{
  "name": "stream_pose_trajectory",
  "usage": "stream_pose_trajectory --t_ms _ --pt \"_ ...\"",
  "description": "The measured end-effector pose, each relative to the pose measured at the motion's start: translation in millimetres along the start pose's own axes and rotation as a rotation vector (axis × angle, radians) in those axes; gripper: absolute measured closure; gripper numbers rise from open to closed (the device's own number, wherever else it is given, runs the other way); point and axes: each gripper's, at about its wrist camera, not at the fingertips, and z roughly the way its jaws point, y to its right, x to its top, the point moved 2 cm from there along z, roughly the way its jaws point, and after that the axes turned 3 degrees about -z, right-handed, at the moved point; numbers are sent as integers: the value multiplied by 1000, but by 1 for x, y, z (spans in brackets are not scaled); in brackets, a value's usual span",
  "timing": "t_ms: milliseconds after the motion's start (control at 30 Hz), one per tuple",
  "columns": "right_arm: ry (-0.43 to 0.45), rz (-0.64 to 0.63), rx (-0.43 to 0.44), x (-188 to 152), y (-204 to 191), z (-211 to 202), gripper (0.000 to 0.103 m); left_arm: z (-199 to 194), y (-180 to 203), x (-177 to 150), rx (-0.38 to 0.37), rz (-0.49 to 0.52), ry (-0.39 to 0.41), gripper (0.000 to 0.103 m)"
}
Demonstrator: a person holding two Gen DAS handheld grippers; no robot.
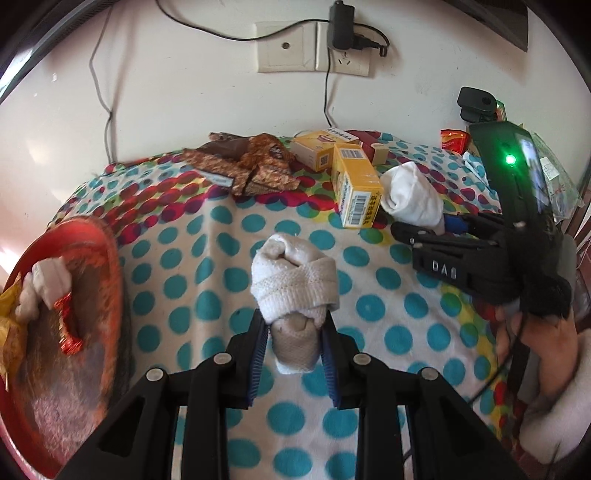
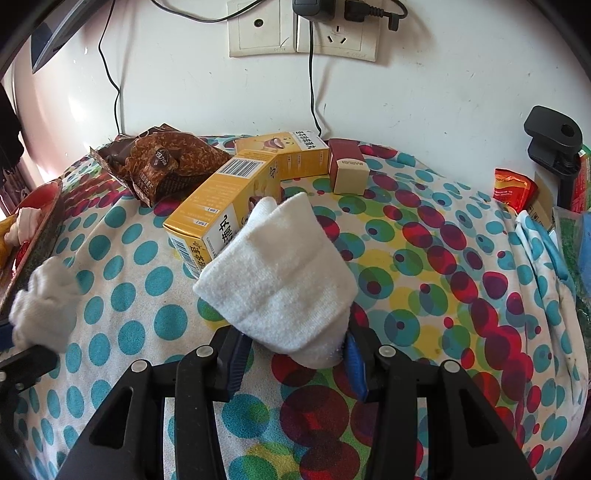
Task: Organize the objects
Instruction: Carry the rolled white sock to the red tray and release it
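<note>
My left gripper [image 1: 293,332] is shut on a rolled off-white sock [image 1: 293,284], held above the polka-dot cloth; the sock also shows blurred in the right wrist view [image 2: 44,302]. My right gripper [image 2: 295,350] is shut on a white rolled sock [image 2: 280,273], held above the cloth. In the left wrist view the right gripper [image 1: 424,229] holds that white sock [image 1: 412,195] at the right, next to a yellow box [image 1: 356,188]. A red tray [image 1: 92,236] at the left holds a small white item and a red wrapper.
Brown snack bags [image 2: 162,162], two yellow boxes [image 2: 229,199] and a red-and-cream box [image 2: 347,170] lie along the back by the wall. Red packets [image 2: 513,188] and a black clamp [image 2: 554,144] are at the right. Cables hang from wall sockets [image 2: 303,29].
</note>
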Motion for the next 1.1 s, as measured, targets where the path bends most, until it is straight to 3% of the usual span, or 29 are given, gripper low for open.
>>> stream_pose_trajectory --t_ms 400,833,1100 --pt "-1 1 1 0 -1 0 58 -53 -63 -25 53 -128 41 75" --pt "-2 0 0 -1 1 2 55 -76 -169 -44 207 -283 47 75" --pt "-1 -1 1 -2 2 2 54 -76 -231 -73 310 -394 10 75"
